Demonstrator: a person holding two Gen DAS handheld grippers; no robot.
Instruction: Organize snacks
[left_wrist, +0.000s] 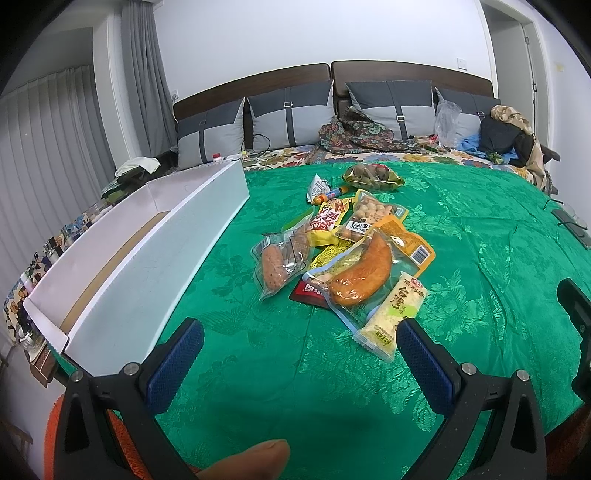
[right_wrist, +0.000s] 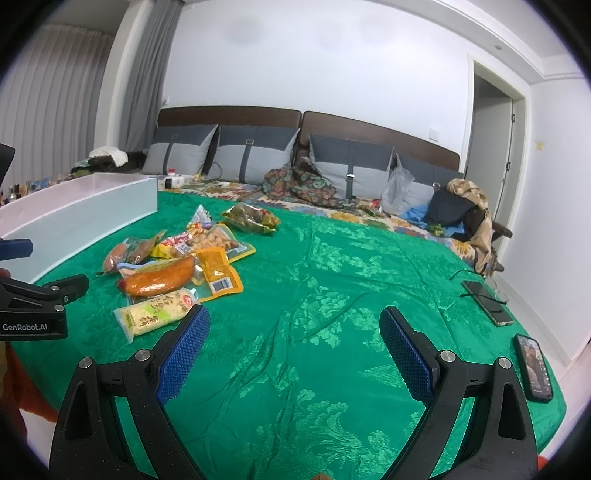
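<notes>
A heap of snack packets (left_wrist: 343, 243) lies on the green bedspread (left_wrist: 461, 258), also seen in the right wrist view as a heap (right_wrist: 177, 266). Nearest me lies a pale yellow cake packet (left_wrist: 393, 314) (right_wrist: 155, 314), behind it an orange sausage pack (left_wrist: 364, 277) (right_wrist: 160, 278). A long white box (left_wrist: 147, 266) (right_wrist: 77, 214) stands open to the left of the heap. My left gripper (left_wrist: 299, 334) is open, low over the cloth just short of the heap. My right gripper (right_wrist: 293, 321) is open over bare cloth, right of the heap. Nothing is between either pair of fingers.
Two phones (right_wrist: 533, 367) (right_wrist: 485, 301) lie near the bed's right edge. Grey pillows (left_wrist: 291, 112), a floral cloth (left_wrist: 354, 133), a plastic bag (left_wrist: 447, 120) and dark clothes (left_wrist: 506, 136) sit by the headboard. A fingertip (left_wrist: 247, 459) shows at the bottom. The bed drops off at left.
</notes>
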